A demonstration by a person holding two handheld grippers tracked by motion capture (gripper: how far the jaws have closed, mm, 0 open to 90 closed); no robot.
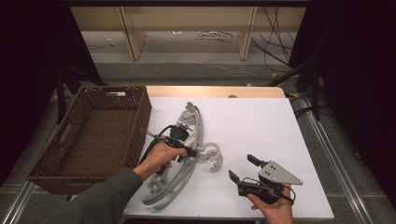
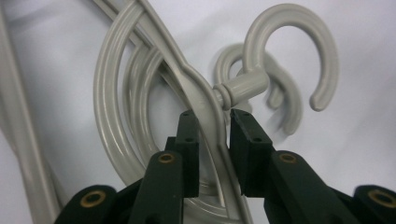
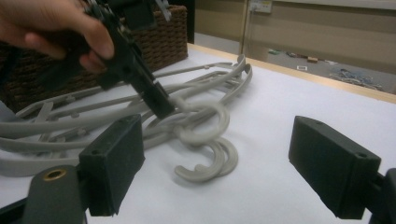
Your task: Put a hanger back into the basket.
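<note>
While right tool [image 1: 242,167] gapes, left tool [image 2: 214,122] pinches hanger [image 2: 204,100].

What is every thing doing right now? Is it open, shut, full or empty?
Left gripper: shut on the top hanger's neck, just below its hook.
Right gripper: open, holding nothing, above the table.
Hangers: grey, piled, lying flat on the white table.
Wicker basket: empty, beside the table.

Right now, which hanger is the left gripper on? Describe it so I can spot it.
Start at the wicker basket on the table's left; the grey hanger pile lies beside it. The left gripper straddles the top hanger just below its neck, the one whose hook is raised above the other hooks.
</note>
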